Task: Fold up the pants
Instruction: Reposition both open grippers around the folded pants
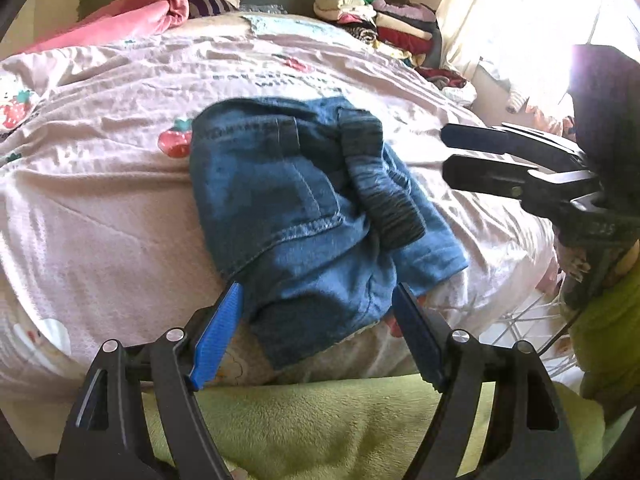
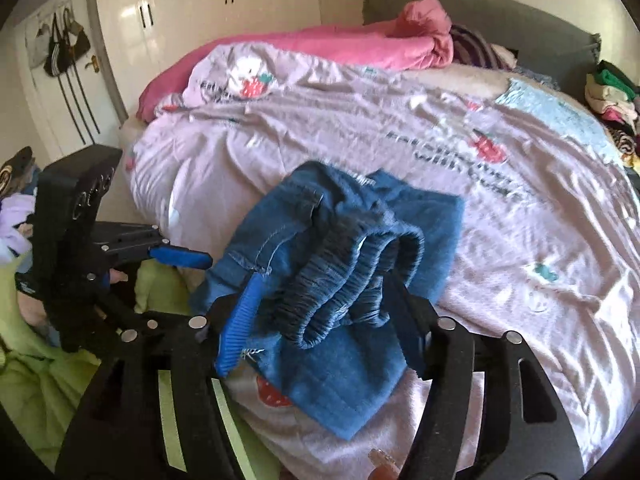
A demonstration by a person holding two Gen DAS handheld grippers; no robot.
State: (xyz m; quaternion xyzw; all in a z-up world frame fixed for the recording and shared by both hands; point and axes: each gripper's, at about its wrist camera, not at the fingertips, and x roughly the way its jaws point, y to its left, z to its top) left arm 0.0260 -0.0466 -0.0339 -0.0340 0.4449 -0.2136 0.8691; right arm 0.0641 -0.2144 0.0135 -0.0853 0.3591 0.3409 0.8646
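The work surface is a bed covered by a pale pink quilt (image 1: 100, 184) printed with strawberries and dark lettering, with a rumpled pink blanket (image 2: 360, 46) and a striped garment up by the grey headboard (image 2: 520, 20). A stack of folded clothes (image 1: 372, 20) sits at the far corner beside a bright curtained window, white wardrobe doors (image 2: 192, 4) stand behind the bed, and bags hang on a door at the left. A lime-green fleece (image 1: 320, 420) lies along the near edge. The blue denim pants (image 1: 296, 200) lie folded into a compact bundle near that near edge, long axis running from the near edge toward the headboard, the gathered elastic waistband (image 2: 352, 280) bunched on top at the side facing the right gripper. The left gripper (image 1: 318, 296) has its jaws spread wide at the bundle's near end, gripping nothing. The right gripper (image 2: 324, 292) straddles the waistband with its jaws parted, and its pads do not appear to press on the cloth.
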